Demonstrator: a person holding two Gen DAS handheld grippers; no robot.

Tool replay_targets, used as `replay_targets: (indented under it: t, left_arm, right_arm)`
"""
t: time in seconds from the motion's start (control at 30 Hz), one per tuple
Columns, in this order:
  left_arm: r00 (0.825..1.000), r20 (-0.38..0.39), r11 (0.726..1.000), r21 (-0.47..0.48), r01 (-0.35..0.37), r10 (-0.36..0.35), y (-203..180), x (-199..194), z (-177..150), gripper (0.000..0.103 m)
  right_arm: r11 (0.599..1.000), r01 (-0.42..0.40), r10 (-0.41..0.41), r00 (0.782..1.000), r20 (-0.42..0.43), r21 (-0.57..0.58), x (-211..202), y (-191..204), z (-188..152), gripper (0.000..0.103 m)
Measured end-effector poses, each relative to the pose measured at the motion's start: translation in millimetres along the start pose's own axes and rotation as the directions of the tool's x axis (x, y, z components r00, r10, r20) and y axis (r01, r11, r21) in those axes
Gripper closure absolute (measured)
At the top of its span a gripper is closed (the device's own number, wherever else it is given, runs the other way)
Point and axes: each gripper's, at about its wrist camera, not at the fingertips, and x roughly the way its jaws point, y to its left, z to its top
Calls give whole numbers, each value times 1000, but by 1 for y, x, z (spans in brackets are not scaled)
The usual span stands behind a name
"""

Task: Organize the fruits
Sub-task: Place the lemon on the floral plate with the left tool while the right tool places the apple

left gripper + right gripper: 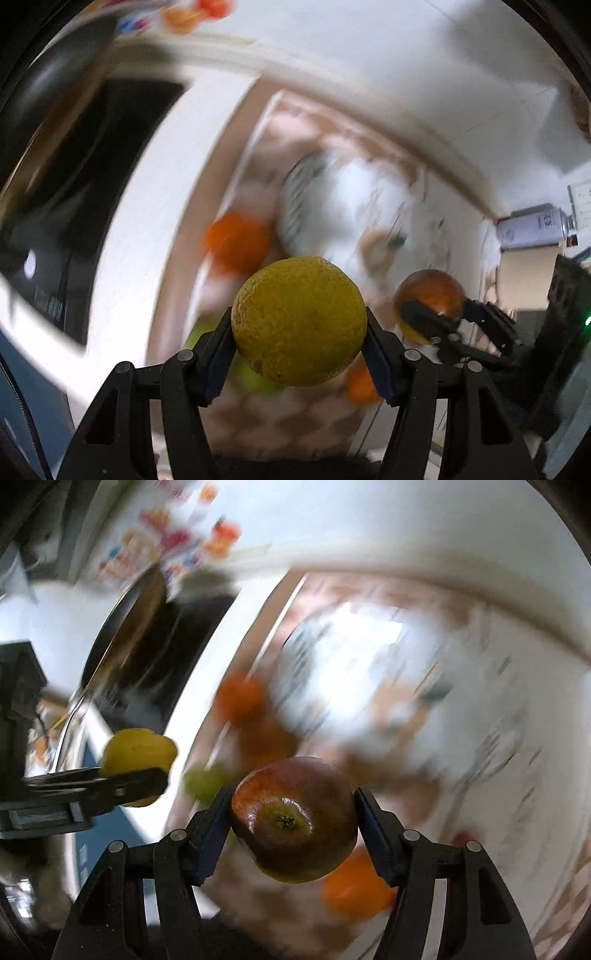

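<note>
From my left wrist I see my left hand-held gripper [300, 343] pinching a lemon [299, 320], one pad on each flank. The pads sit low on the fruit, under its widest part, so most of it bulges out past the tips. That is my first worry: the skin is round and firm, and if I slacken or jolt, I judge it could squirt forward out of the pinch. Below, all blurred, lies a tray [280, 421] with an orange [238, 242] near its far left edge, something green [255, 376] and a second orange [360, 384] closer to me. To my right, my right hand-held gripper [441, 314] holds an apple [430, 291] near the lemon. The two fruits are apart, yet close enough that a careless swing could knock them together.

From my right wrist the right hand-held gripper [295, 823] clamps the apple [295, 818], blossom end facing the camera, with pads on both sides. Its skin is glossy, so I expect less friction than on the lemon. The left hand-held gripper [110, 782] shows at the left edge with the lemon [138, 751] in it. Under the apple the tray [258, 897] is badly smeared. An orange [240, 696] lies toward its far side, another [356, 886] sits right below the apple, and a green fruit [203, 782] lies by the left edge. A dropped fruit would likely strike these and roll. With the scene this blurred I cannot make out where either fruit should go, so misplacing is a risk.
</note>
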Motion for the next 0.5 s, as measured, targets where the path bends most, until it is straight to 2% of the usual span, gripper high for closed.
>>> replay_targets:
  t: [0.07,0.13,0.23,0.33,0.5]
  left_arm:
    - [1000,-29,1000,29,10,-9,-21,24,39,42]
    - [997,-75,999,20,28,-27,-27,49,59,43]
    - [990,-144,1000,21,17,-13,-38,89,90,43]
    - [980,-200,1000,15,19,-15,-45,120,103,43]
    - [969,-244,999,46,-21,32,-51,139,110,42]
  right_arm:
    - [998,70,-70,997,19,5,11,-24,29,35]
    - [994,111,-111,994,8,6,34,-36,51,35]
    - [989,149,-149,988,-38,13,61,-55,71,35]
    - [984,178,-178,982,-65,-1,72,-67,80,35]
    - [982,188,-188,977,-100,-14,83,-78,83,35]
